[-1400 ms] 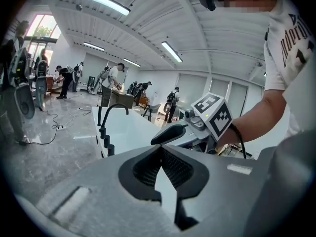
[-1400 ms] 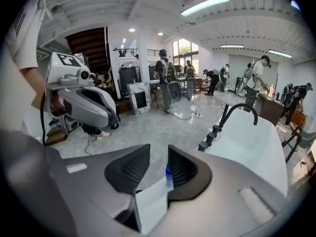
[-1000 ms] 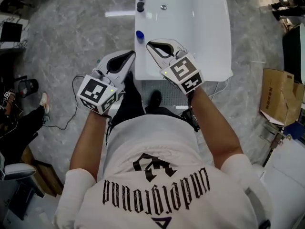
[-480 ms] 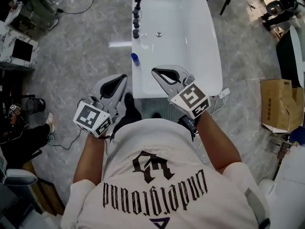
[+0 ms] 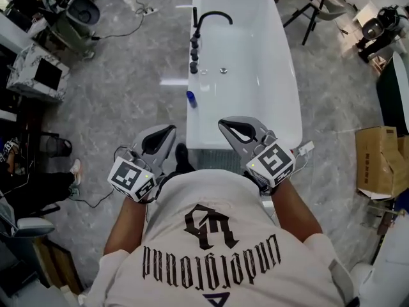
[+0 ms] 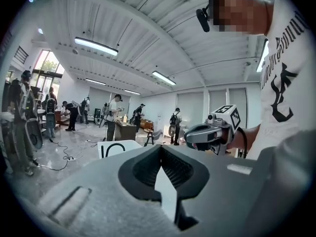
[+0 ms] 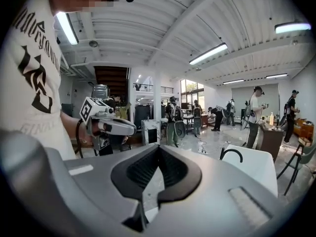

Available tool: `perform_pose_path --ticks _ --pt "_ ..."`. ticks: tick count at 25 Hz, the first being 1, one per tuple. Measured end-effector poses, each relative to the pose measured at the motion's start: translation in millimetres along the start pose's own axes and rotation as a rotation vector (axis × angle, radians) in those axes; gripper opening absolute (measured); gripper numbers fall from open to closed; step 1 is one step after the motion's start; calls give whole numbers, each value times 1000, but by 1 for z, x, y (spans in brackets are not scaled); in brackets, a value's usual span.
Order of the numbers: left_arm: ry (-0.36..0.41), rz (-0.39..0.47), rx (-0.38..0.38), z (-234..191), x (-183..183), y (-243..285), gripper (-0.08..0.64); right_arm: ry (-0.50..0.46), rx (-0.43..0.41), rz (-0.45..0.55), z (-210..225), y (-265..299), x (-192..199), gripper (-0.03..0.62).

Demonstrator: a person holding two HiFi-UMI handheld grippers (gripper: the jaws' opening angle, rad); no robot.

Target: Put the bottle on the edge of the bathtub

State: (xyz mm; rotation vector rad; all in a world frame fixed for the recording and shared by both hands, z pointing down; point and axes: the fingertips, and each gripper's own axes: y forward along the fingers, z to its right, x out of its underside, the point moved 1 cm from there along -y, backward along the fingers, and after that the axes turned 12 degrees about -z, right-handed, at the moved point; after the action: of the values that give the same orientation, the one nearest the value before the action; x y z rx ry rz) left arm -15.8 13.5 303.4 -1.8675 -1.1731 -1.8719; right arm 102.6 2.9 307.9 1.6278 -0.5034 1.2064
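Note:
A small bottle with a blue cap [image 5: 190, 98] stands on the left rim of the white bathtub [image 5: 291, 88], below the black faucet [image 5: 211, 16] and its knobs. Both grippers are held in front of my chest at the tub's near end, well short of the bottle. My left gripper [image 5: 171, 129] [image 6: 161, 152] is shut and empty, over the floor left of the tub. My right gripper [image 5: 222, 124] [image 7: 158, 149] is shut and empty, over the tub's near rim. Each gripper view looks out level across the room, with the other gripper beside it; the bottle is not in them.
A cardboard box [image 5: 377, 162] lies on the floor at the right. A desk with a monitor [image 5: 38, 75] and cables stand at the left, and a seated person's leg [image 5: 38, 184] is near. Several people stand far across the room [image 7: 254, 115].
I have stepped back from the tub. Both grippers have drawn away from the bottle towards my chest, and the whole tub with its faucet has come into view.

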Motion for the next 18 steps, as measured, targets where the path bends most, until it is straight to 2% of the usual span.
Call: perform_pose_path --ticks 7,13,18 --pt "8 6 -150 22 0 -28 8 -15 -48 26 -13 -19 1 0" --pt "6 -5 -161 49 2 -46 8 -19 -94 33 -37 -34 5 0" --pt "7 -5 -131 56 6 -62 8 -37 -91 67 -59 -37 -6 0"
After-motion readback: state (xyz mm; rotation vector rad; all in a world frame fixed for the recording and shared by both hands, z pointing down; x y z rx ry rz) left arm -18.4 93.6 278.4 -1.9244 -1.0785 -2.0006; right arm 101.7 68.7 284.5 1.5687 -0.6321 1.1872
